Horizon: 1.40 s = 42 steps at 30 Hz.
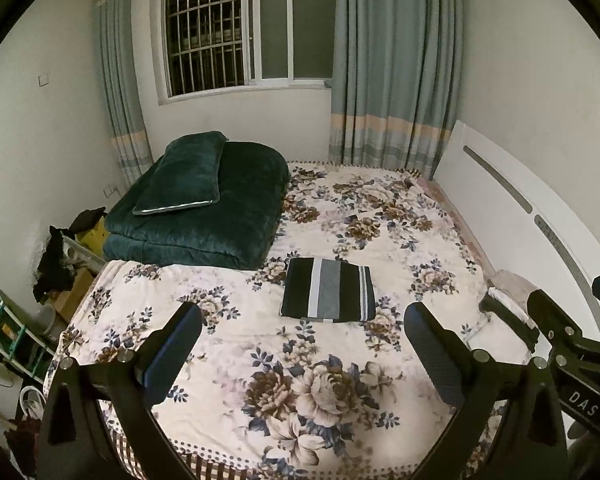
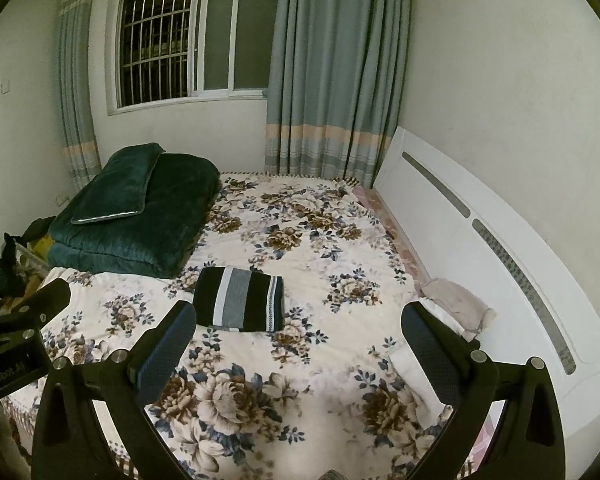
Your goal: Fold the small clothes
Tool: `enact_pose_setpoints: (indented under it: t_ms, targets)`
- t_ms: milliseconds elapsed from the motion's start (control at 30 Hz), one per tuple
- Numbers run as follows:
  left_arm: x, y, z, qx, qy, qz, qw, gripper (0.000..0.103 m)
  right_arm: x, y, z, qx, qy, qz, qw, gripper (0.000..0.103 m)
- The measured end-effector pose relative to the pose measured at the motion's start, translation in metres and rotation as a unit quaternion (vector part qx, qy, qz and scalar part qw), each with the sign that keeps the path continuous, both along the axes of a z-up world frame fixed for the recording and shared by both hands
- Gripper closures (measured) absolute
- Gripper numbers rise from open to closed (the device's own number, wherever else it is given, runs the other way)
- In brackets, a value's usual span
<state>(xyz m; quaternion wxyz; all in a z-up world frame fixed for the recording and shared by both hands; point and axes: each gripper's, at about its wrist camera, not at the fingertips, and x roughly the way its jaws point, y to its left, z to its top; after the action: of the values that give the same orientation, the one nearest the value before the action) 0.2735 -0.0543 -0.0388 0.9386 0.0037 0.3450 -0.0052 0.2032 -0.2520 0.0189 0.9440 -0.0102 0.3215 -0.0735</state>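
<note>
The left tool [image 1: 302, 356] hangs above the near part of the bed with its two padded fingers [image 1: 172, 354] spread wide and nothing between them; only the flowered bedspread [image 1: 228, 312] shows in the gap. The right tool [image 2: 300, 354] is held the same way, fingers apart and empty, just beside the left one, so that each shows at the edge of the other's view. Ahead of both tools, apart from them and touching neither, lies the striped garment [image 1: 328, 290], folded into a flat rectangle with black, white and grey bands, resting on the bedspread around the middle of the bed. Behind it and to the left sits a folded dark green quilt [image 1: 204, 224] with a matching green pillow [image 1: 184, 174] laid on top. Toward the right edge of the bed, near the white headboard [image 2: 480, 240], lies a pale, crumpled cloth [image 2: 458, 302], just beyond the right tool's right finger. On the far wall is a barred window [image 1: 246, 26] flanked by blue-grey curtains [image 1: 396, 64]. Clutter stands on the floor to the left of the bed; its details are too dim to make out.
</note>
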Motion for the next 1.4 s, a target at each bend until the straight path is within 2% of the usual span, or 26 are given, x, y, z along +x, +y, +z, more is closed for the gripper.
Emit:
enact_pose_setpoints:
  t_ms: [233, 1400]
  targets:
    - [0.0, -0.003, -0.002, -0.001, 0.018, 0.002, 0.9998, 0.0, 0.003, -0.005, 0.005, 0.001, 0.009, 0.007, 1.0, 0.0]
    - [-0.003, -0.002, 0.005, -0.003, 0.013, 0.007, 0.9999, 0.0, 0.015, -0.005, 0.01, 0.008, 0.009, 0.026, 1.0, 0.0]
